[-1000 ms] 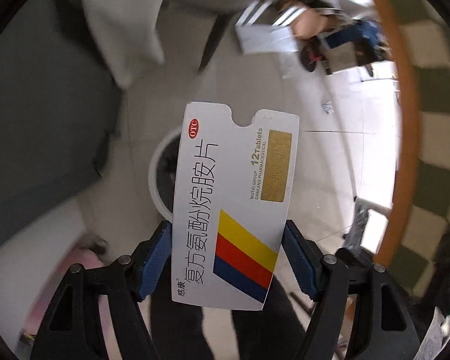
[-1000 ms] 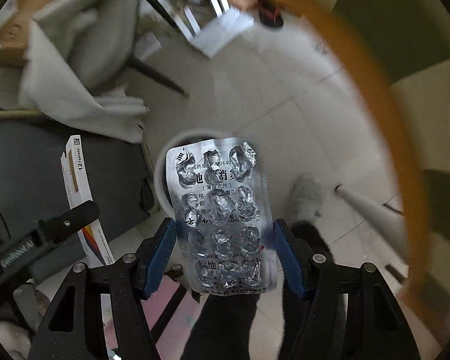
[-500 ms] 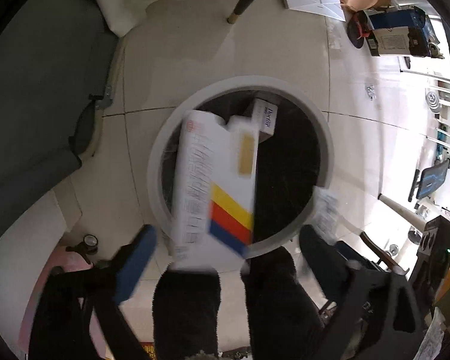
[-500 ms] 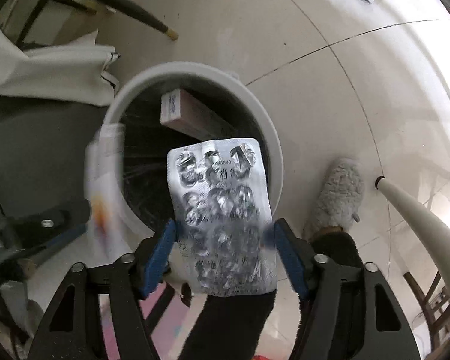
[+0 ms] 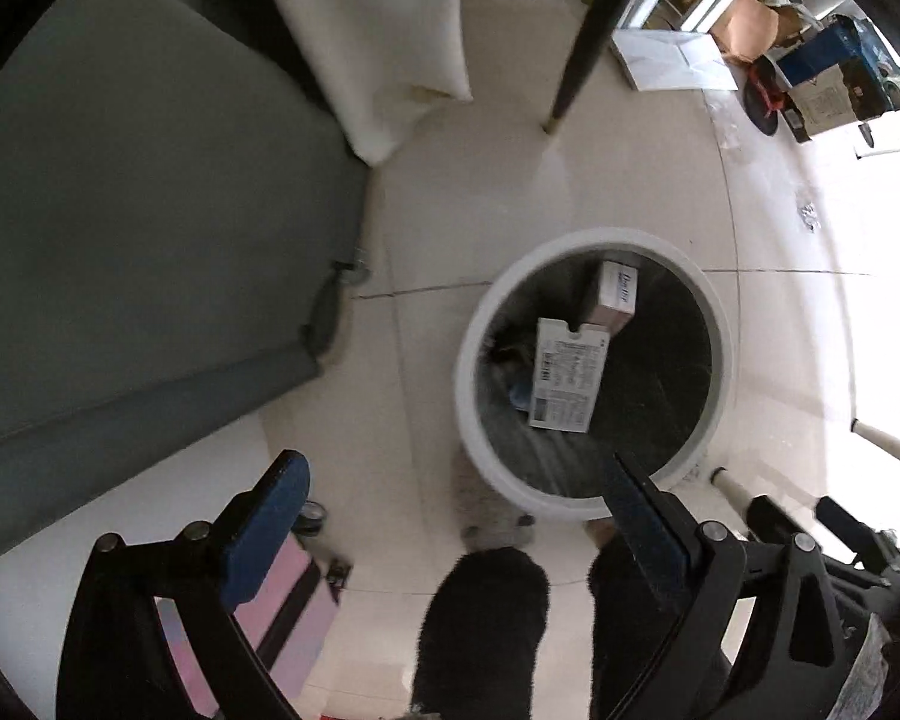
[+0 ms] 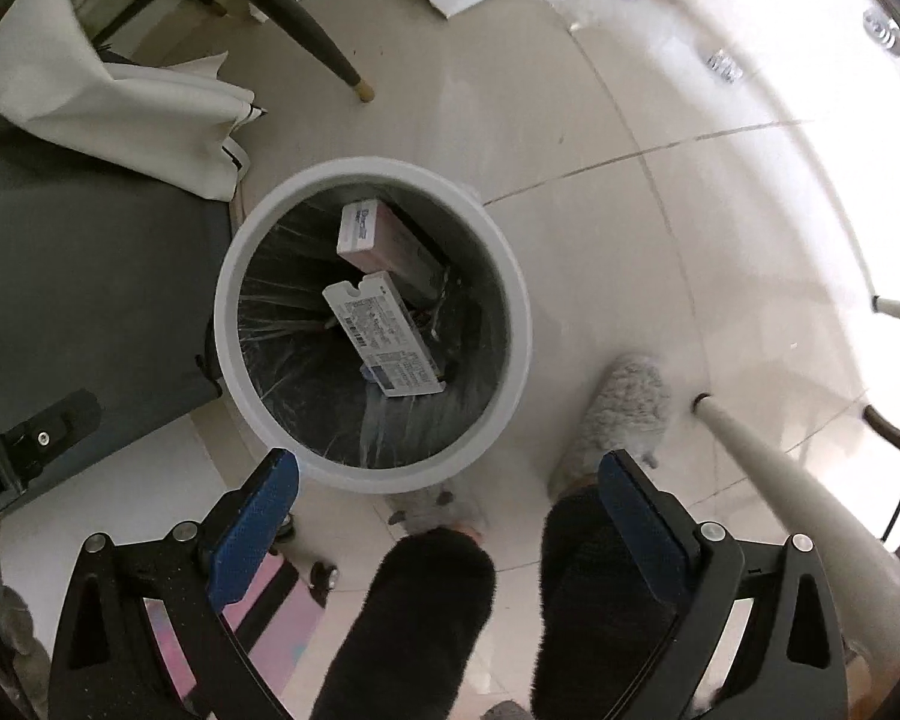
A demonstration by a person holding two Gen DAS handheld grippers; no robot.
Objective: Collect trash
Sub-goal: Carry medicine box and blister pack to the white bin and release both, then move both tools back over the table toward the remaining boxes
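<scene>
A round white trash bin (image 5: 717,360) with a black liner stands on the tiled floor; it also shows in the right wrist view (image 6: 516,312). Inside lie a white medicine box (image 5: 567,381), printed side up, and a second pinkish box (image 5: 615,294); both show in the right wrist view, the white box (image 6: 384,339) and the pinkish box (image 6: 372,237). The blister pack is not visible. My left gripper (image 5: 450,504) is open and empty above the bin's near rim. My right gripper (image 6: 444,504) is open and empty, just short of the bin.
A grey sofa (image 5: 120,240) with white cloth (image 5: 378,48) lies left of the bin. A dark chair leg (image 5: 576,60) stands behind it. The person's legs (image 6: 426,618) and fluffy slippers (image 6: 624,414) are below the grippers. Boxes and papers (image 5: 678,54) clutter the far floor.
Both grippers swung down over the bin and opened. The white medicine box fell from the left gripper into the bin. The blister pack left the right gripper and is out of sight.
</scene>
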